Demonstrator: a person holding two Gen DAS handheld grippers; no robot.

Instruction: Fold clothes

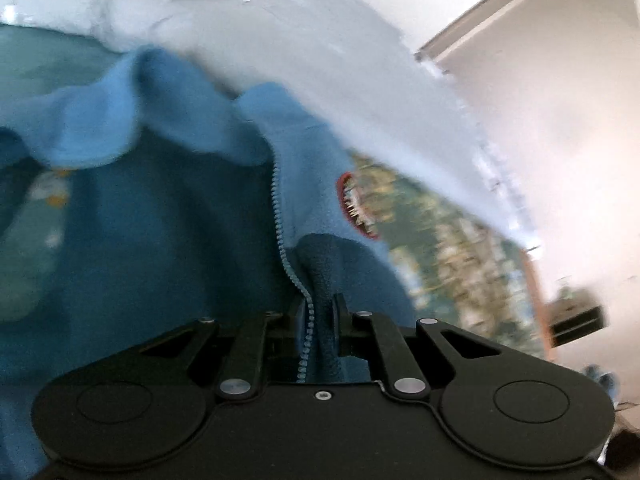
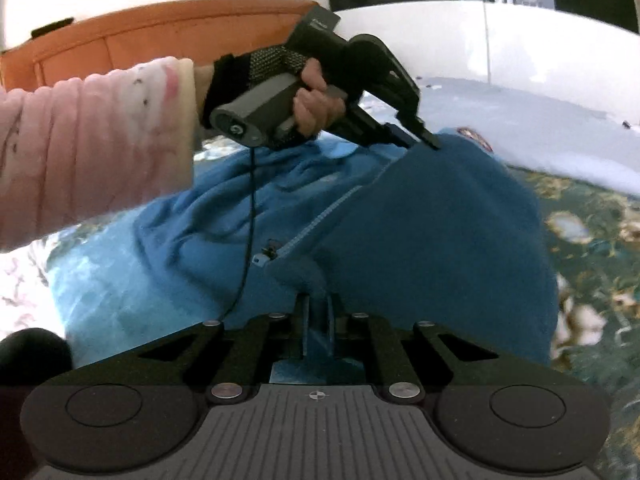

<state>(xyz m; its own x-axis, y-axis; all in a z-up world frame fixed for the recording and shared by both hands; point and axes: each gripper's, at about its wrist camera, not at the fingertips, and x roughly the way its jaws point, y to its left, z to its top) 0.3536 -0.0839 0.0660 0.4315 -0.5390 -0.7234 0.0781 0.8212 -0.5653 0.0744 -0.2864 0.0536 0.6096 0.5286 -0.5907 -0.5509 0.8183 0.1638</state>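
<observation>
A blue fleece jacket (image 1: pixel 160 220) with a light zipper (image 1: pixel 280 216) and a red-rimmed patch (image 1: pixel 354 210) hangs bunched and lifted. My left gripper (image 1: pixel 318 304) is shut on a fold of its fabric right beside the zipper. In the right wrist view the jacket (image 2: pixel 420 240) drapes between both tools, with its zipper pull (image 2: pixel 264 258) dangling. My right gripper (image 2: pixel 318 300) is shut on a pinch of the fleece. The left gripper (image 2: pixel 428 140) shows above, held by a hand (image 2: pixel 316 108) in a pink sleeve (image 2: pixel 92 140), its tips biting the jacket's upper edge.
A green floral bedspread (image 2: pixel 592 240) lies under the jacket, also seen as the bedspread (image 1: pixel 460 264) at right. A pale quilt (image 1: pixel 280 32) covers the far side. An orange wooden headboard (image 2: pixel 160 36) and white walls stand behind.
</observation>
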